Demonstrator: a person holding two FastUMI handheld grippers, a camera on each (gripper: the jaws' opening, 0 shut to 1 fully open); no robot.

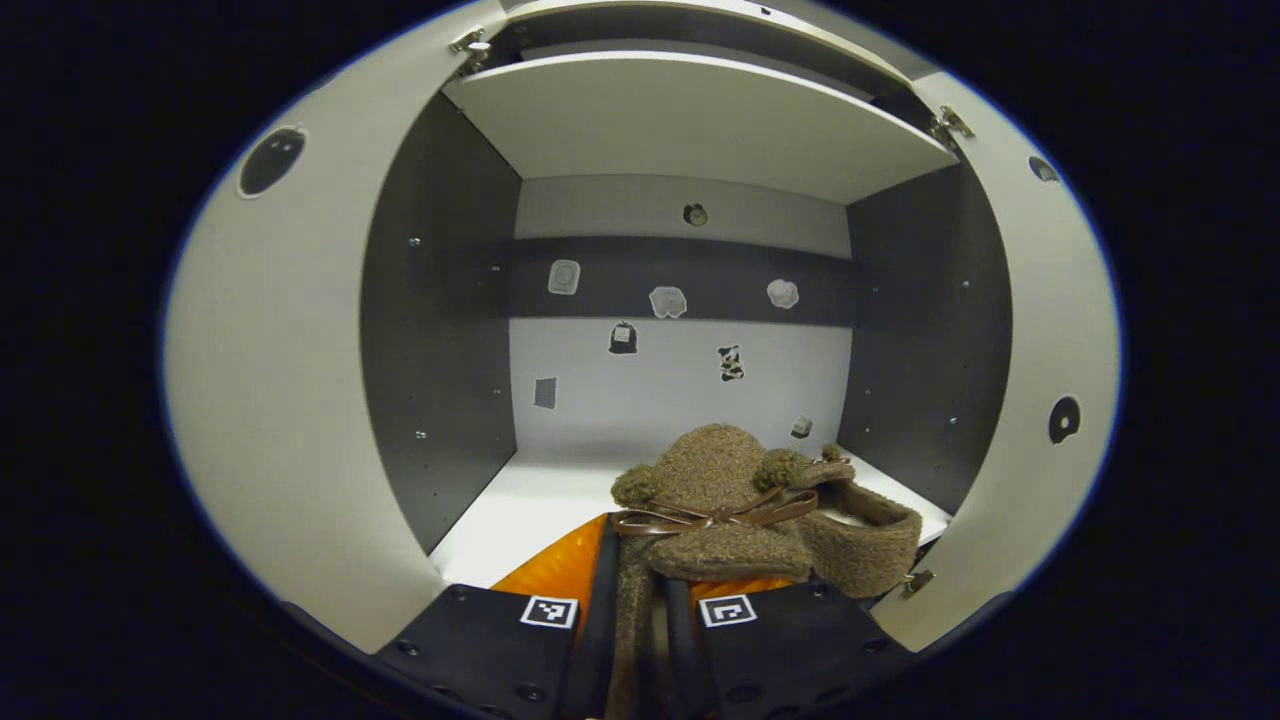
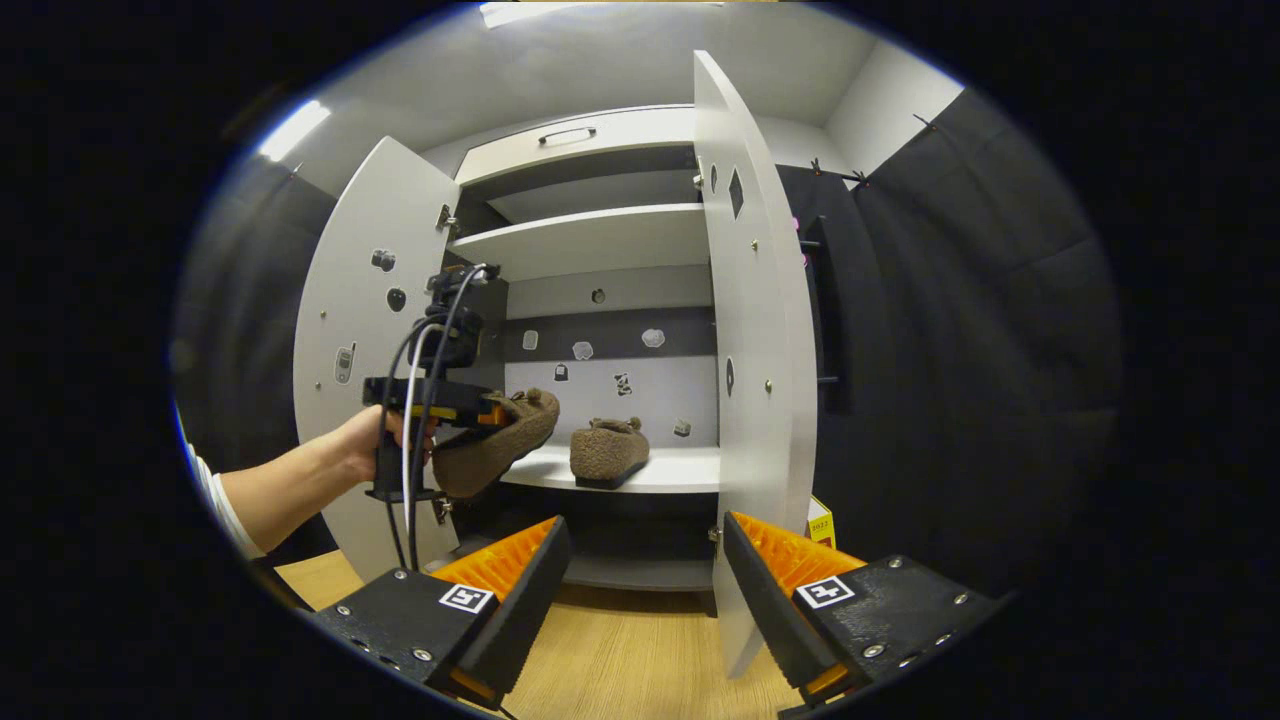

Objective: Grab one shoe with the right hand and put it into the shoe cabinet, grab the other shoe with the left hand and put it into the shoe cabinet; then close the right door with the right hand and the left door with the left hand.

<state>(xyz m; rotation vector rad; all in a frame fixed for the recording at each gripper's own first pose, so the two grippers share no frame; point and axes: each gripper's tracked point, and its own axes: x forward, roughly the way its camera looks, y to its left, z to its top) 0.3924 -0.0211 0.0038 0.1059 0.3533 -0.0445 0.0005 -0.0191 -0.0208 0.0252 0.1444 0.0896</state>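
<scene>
Left gripper (image 2: pixel 495 412) is clamped on the second shoe (image 2: pixel 490 445), carrying it toward the shelf (image 2: pixel 680 470); the first shoe (image 2: pixel 608 452) already sits inside; right gripper (image 2: pixel 640 580) hangs spread and empty; both doors still need closing.

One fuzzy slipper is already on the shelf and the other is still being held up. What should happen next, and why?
Probably the left gripper should carry its fuzzy brown slipper further in and set it on the white shelf. It hangs at the shelf's front edge, beside the other brown slipper already resting there. Both white doors stand open, and the right gripper is open and empty.
</scene>
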